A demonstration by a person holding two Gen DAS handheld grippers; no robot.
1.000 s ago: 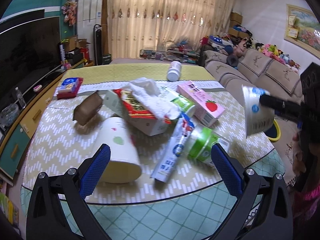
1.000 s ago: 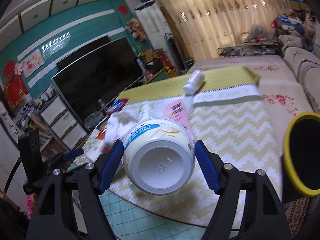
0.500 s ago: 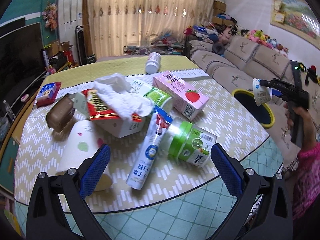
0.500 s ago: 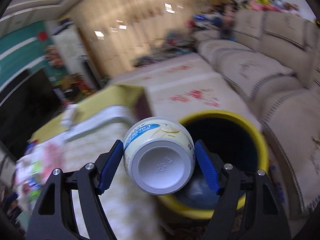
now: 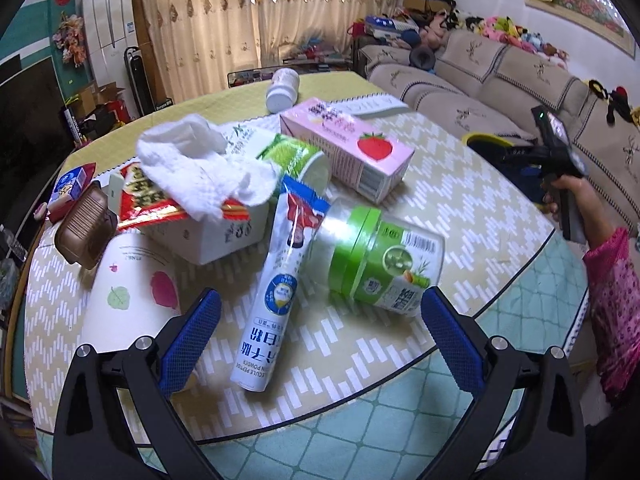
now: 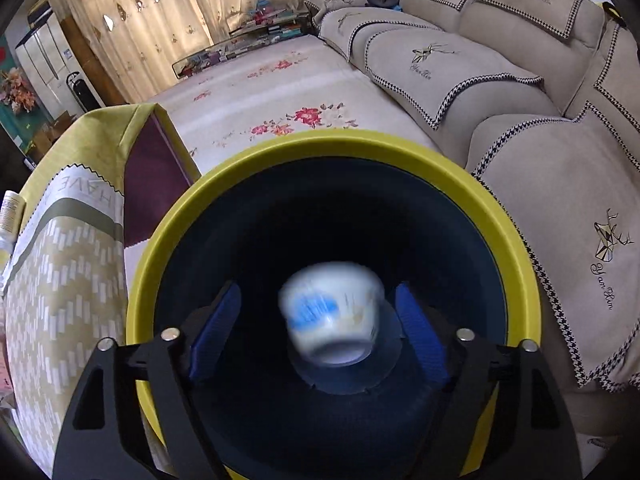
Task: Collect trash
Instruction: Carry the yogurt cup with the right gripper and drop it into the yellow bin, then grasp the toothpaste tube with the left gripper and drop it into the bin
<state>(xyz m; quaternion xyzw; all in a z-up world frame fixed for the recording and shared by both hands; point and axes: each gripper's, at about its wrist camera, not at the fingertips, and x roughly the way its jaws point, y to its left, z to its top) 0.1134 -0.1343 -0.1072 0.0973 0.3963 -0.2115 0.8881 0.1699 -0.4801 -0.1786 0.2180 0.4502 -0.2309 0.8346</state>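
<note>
I'm seeing a beige sofa (image 6: 460, 68) running along the right wall, a floral rug (image 6: 280, 92) lying beside it, lit curtains (image 5: 248, 20) hanging at the back, a dark television (image 5: 28, 112) standing left.

Both grippers, left gripper (image 5: 320, 336) and right gripper (image 6: 318, 334), jaws wide apart
</note>
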